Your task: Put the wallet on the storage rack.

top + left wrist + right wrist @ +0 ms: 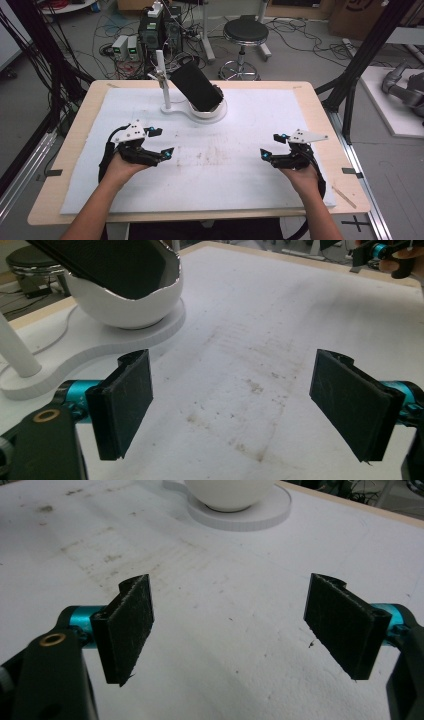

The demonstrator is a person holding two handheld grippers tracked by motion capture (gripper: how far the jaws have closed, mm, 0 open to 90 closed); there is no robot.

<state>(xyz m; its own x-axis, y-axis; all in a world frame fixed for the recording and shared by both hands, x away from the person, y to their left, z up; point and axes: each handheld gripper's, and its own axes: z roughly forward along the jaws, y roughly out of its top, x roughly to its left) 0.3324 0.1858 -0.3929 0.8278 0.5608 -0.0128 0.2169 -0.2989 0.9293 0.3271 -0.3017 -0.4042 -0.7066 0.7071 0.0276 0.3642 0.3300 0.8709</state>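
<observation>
bright even overhead light, soft shadows, slightly blurry.

Your matt white mat (240,165) looks scuffed and stained; the white bowl (125,305) shines glossy, and your pads (125,400) look rough black.

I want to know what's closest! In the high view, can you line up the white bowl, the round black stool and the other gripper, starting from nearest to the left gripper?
1. The white bowl, up the table and a bit right of the left gripper, holding a tilted black slab.
2. The right gripper, across the white mat.
3. The black stool, on the floor beyond the table.
</observation>
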